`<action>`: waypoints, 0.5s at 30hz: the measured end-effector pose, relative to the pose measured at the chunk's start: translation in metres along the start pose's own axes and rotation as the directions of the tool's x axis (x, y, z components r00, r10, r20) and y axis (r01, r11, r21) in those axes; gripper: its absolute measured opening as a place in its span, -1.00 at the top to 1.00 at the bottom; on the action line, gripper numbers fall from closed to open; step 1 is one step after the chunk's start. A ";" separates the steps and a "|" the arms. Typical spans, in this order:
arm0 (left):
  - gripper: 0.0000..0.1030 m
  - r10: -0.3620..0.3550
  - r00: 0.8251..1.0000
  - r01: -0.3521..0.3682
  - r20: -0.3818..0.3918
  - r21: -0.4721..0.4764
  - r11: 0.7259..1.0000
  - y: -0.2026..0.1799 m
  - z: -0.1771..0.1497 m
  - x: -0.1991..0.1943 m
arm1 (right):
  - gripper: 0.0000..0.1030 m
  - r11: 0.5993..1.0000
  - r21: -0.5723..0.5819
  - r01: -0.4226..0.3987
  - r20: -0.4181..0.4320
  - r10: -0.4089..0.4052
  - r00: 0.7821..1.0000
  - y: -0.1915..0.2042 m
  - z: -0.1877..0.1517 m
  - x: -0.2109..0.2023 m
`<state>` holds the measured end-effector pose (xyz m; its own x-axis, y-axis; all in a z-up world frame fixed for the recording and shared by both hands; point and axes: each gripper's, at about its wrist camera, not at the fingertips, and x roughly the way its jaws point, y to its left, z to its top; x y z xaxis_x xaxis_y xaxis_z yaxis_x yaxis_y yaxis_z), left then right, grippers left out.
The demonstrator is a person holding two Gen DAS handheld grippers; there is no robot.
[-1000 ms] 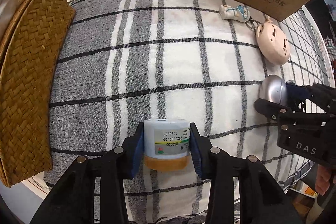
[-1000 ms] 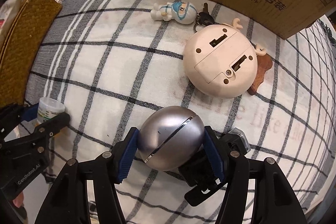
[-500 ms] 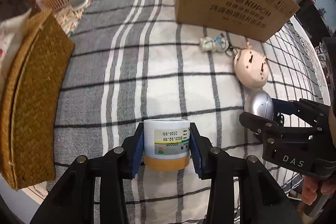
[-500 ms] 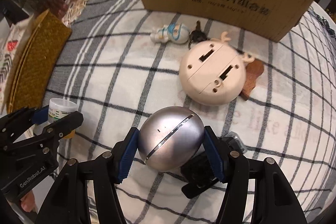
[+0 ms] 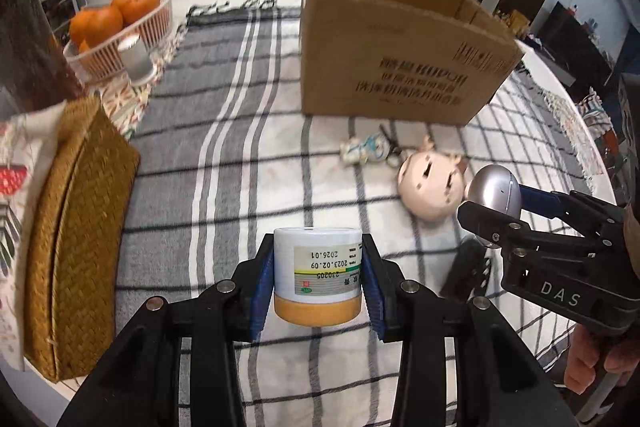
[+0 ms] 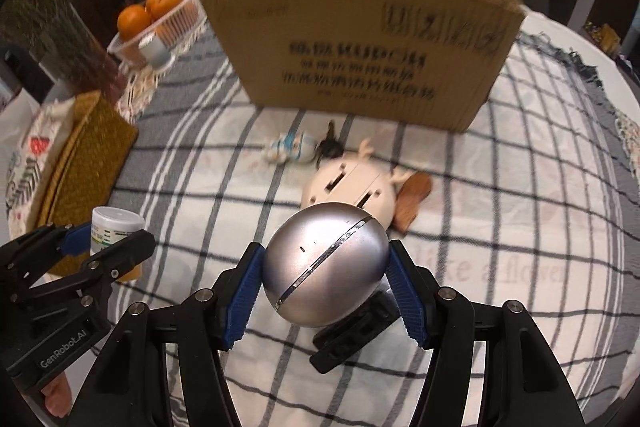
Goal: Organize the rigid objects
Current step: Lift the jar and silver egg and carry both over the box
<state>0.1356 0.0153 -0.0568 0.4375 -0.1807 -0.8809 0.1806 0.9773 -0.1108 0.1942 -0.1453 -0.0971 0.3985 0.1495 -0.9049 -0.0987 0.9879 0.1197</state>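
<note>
Now left tongs (image 5: 318, 277) grip the bottle (image 5: 317, 273) upside down, right tongs (image 6: 325, 281) clasp the tilted silver egg (image 6: 325, 264)

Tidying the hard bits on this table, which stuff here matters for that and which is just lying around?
Part of the job:
- white pill bottle, held in the left tongs
- silver egg-shaped case, held in the right tongs
- cardboard box
- toy keychain
- cream round gadget

Lying about:
- orange basket
- woven box
</note>
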 end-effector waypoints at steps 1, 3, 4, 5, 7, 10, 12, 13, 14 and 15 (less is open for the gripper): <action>0.24 0.001 1.000 -0.001 0.010 0.003 1.000 -0.001 0.002 -0.003 | -0.21 1.000 0.006 0.003 0.016 -0.003 1.000 -0.001 0.002 -0.005; 0.24 0.001 0.999 -0.001 0.037 0.010 1.000 -0.005 0.008 -0.009 | -0.21 1.000 0.016 0.006 0.048 -0.007 0.999 -0.004 0.007 -0.015; 0.24 -0.001 0.999 0.000 0.049 0.014 1.000 -0.006 0.010 -0.012 | -0.21 1.000 0.020 0.006 0.064 -0.008 0.998 -0.005 0.009 -0.019; 0.24 -0.003 0.998 0.002 0.062 0.019 1.000 -0.008 0.013 -0.016 | -0.21 1.000 0.024 0.005 0.075 -0.007 0.997 -0.006 0.010 -0.023; 0.24 -0.005 0.996 0.002 0.085 0.028 1.000 -0.011 0.018 -0.023 | -0.21 0.999 0.036 0.000 0.104 -0.004 0.995 -0.008 0.013 -0.031; 0.24 -0.011 0.993 0.006 0.121 0.039 0.999 -0.017 0.025 -0.033 | -0.21 0.999 0.054 -0.007 0.151 -0.001 0.988 -0.012 0.018 -0.044; 0.24 -0.019 0.990 0.013 0.139 0.045 0.999 -0.020 0.031 -0.038 | -0.21 0.998 0.060 -0.008 0.177 -0.003 0.984 -0.013 0.020 -0.051; 0.24 -0.023 0.988 0.016 0.150 0.048 0.999 -0.021 0.034 -0.041 | -0.21 0.998 0.063 -0.009 0.187 -0.003 0.982 -0.013 0.022 -0.054; 0.24 -0.026 0.987 0.018 0.158 0.051 0.999 -0.023 0.036 -0.044 | -0.21 0.998 0.066 -0.010 0.199 -0.003 0.980 -0.014 0.023 -0.058; 0.24 -0.029 0.985 0.020 0.170 0.054 0.998 -0.024 0.039 -0.047 | -0.21 0.997 0.070 -0.011 0.209 -0.003 0.978 -0.015 0.024 -0.061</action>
<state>0.1451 -0.0042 0.0049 0.5754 -0.2253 -0.7862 0.2367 0.9660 -0.1036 0.1936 -0.1681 -0.0339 0.5808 0.1515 -0.7998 -0.0392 0.9866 0.1584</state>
